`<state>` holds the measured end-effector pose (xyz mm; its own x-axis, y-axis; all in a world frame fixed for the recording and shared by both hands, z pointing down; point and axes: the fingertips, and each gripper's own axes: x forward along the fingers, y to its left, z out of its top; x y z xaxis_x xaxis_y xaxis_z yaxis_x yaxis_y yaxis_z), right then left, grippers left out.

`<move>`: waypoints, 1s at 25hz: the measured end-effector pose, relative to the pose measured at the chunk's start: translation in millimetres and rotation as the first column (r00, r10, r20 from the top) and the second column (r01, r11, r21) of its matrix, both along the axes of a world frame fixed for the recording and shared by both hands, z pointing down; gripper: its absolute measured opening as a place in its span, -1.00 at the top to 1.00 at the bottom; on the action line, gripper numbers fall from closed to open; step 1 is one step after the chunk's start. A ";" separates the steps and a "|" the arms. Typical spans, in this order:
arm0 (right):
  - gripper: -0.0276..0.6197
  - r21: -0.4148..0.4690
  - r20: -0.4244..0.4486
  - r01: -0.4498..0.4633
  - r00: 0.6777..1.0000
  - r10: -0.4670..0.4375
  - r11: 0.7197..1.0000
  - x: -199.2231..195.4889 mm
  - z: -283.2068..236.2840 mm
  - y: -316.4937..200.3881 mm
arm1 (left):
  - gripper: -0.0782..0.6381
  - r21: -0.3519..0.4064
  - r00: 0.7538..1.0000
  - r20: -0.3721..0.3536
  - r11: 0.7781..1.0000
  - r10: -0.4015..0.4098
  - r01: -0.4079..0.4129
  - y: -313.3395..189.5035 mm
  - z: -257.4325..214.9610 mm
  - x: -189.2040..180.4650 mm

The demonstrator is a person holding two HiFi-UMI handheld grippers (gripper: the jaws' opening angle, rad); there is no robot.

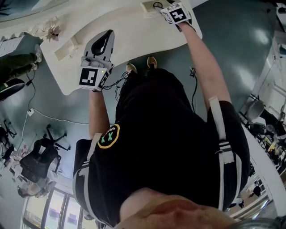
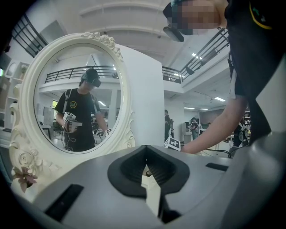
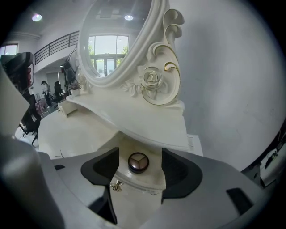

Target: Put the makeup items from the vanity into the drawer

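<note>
A small round compact (image 3: 138, 162) with a brown three-part lid lies inside the open cream drawer (image 3: 142, 196) under the vanity's raised shelf. My right gripper (image 3: 139, 157) is open around it, a dark pad on either side and clear of it. In the head view the right gripper (image 1: 175, 12) reaches to that drawer (image 1: 149, 6) at the vanity's far right. My left gripper (image 1: 101, 47) hovers over the left part of the cream vanity top (image 1: 138, 38). In its own view the left gripper (image 2: 146, 150) has its pads together with nothing between them.
An oval mirror (image 2: 76, 94) in an ornate white frame stands on the vanity, its carved rose (image 3: 152, 79) just above the drawer. A gold knob (image 3: 117, 186) sits on the drawer front. A small cream box (image 1: 67, 49) is at the vanity's left; an office chair (image 1: 42, 156) and cables lie on the floor.
</note>
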<state>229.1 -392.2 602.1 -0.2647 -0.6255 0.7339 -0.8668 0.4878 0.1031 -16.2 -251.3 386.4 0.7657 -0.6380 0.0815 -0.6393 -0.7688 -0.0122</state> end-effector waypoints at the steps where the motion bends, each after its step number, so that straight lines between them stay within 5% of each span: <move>1: -0.07 0.008 0.005 0.003 1.000 -0.003 1.000 -0.4 -2.8 0.5 | 0.73 0.002 1.000 -0.001 1.000 0.001 -0.001 0.0 0.0 0.4; 8: -0.06 0.147 0.072 0.068 0.994 -0.079 0.987 -28.3 -57.0 9.1 | 0.73 0.024 1.000 0.005 1.000 -0.010 0.010 0.2 -7.1 2.1; 14: -0.02 0.317 0.176 0.166 0.957 -0.230 0.934 -100.7 -122.6 32.8 | 0.73 0.052 0.998 0.018 0.997 -0.054 0.053 3.1 -14.6 -17.9; 25: 0.19 0.541 0.259 0.361 0.787 -0.560 0.759 -233.7 -219.0 104.5 | 0.73 0.074 0.986 0.037 0.985 -0.162 0.159 18.7 -22.4 -74.3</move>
<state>-4.7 -287.7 383.2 -0.8012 -0.5708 0.1798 -0.5577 0.8211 0.1219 -90.5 -232.6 364.1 0.6496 -0.7577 0.0624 -0.7522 -0.6525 -0.0923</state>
